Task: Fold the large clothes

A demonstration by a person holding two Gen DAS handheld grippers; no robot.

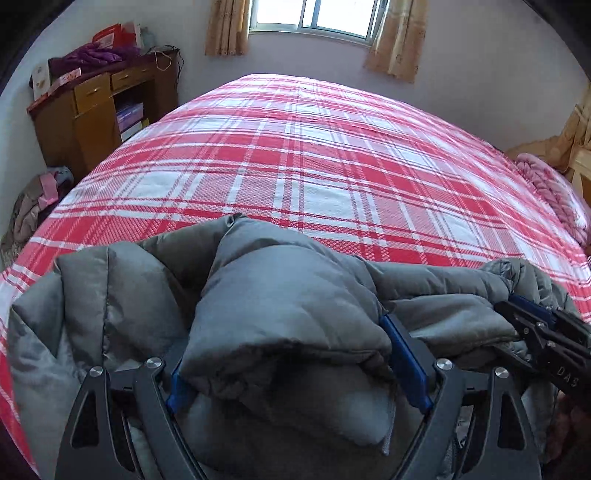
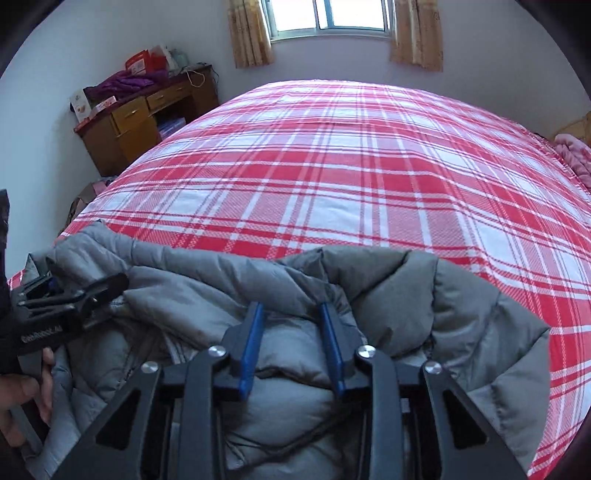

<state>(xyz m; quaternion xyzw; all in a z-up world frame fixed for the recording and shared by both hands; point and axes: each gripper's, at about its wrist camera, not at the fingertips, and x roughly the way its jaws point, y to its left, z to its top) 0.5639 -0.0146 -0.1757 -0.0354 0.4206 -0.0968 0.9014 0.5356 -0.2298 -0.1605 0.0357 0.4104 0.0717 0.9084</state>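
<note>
Lying bunched at the near edge of the bed is one grey quilted puffer jacket (image 1: 280,295), its padded folds heaped over the red and white checked bedspread (image 1: 314,155). Two black grippers with blue finger pads work on it.

The left gripper (image 1: 295,354) has its fingers spread wide, with a thick padded fold of the jacket filling the space between them; both blue pads touch the fabric. The right gripper (image 2: 291,347) has its fingers closer together, pinching a narrower ridge of the jacket between the pads. From the left wrist view, the right gripper (image 1: 535,321) appears at the right edge with fabric caught in its tip. A bare hand (image 2: 22,398) grips the handle of the left gripper.

Behind the bed stand one brown wooden desk (image 1: 96,110) with two drawers, one purple garment (image 1: 88,55) piled on top of it, one window (image 1: 314,18) and two tan curtains (image 1: 399,40). One pink knitted blanket (image 1: 546,192) lies at the right side of the bed.
</note>
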